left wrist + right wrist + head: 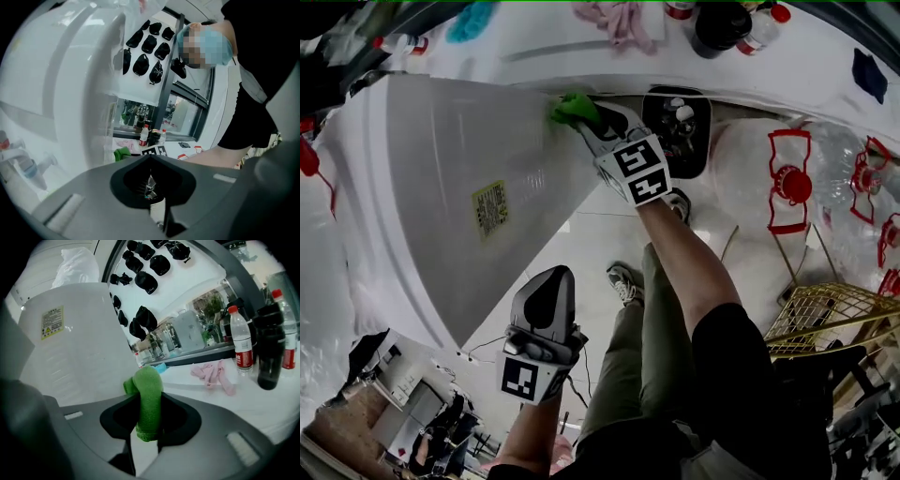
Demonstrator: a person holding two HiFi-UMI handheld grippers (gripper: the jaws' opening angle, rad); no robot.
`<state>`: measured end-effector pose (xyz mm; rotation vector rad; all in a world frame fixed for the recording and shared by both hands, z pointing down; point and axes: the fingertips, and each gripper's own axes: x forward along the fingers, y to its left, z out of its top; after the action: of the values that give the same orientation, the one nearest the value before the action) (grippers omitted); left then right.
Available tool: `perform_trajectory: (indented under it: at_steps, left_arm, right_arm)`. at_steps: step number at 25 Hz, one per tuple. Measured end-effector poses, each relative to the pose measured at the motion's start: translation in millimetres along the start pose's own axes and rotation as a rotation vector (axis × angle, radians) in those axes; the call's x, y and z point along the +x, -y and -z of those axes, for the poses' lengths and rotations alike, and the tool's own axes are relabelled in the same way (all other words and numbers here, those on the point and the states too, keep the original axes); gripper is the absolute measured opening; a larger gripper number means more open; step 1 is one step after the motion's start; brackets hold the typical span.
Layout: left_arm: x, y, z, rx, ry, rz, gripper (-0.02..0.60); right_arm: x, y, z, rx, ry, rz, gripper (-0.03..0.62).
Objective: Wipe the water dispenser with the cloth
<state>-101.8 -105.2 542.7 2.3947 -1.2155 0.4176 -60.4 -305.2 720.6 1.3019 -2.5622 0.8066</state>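
Mostly, the white water dispenser [459, 178] fills the left of the head view. The right arm stretches forward, and the right gripper [589, 122] pinches the green cloth [572, 106] at the dispenser's far edge. The left gripper [546, 298] hangs low beside the dispenser, its 2 jaws pressed together on nothing.

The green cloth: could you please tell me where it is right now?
The green cloth sits upper centre in the head view, clamped in the right gripper, at the top edge of the water dispenser.
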Motion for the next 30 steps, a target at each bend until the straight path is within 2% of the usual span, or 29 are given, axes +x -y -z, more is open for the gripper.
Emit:
perform_trajectory:
  at_steps: [12,18,22,27,30]
  left_arm:
    - [-64.0,24.9,-16.9,0.086,0.077,0.042,0.002]
    - [-113.9,33.3,-34.3,0.127,0.114,0.029,0.002]
    - [-135.2,32.1,-43.7,0.133,0.153,0.012,0.002]
    - [-164.5,30.2,-61.1,0.133,0.173,0.000,0.002]
    - [-178.4,24.4,-77.3,0.137,0.201,-0.019,0.002]
  right_arm:
    - [-128.1,-69.9,-18.2,-0.023,0.114,0.067,0.114]
    - [-197.4,-129.8,-38.0,-0.040,0.170,0.083,0.114]
    - [-235.3,-155.3,-53.1,-0.086,0.191,0.101,0.114]
    - [-275.7,-189.2,-70.4,-0.057,0.218,0.114,0.114]
    - [-295.0,-205.7,-88.2,-0.080,0.217,0.114,0.114]
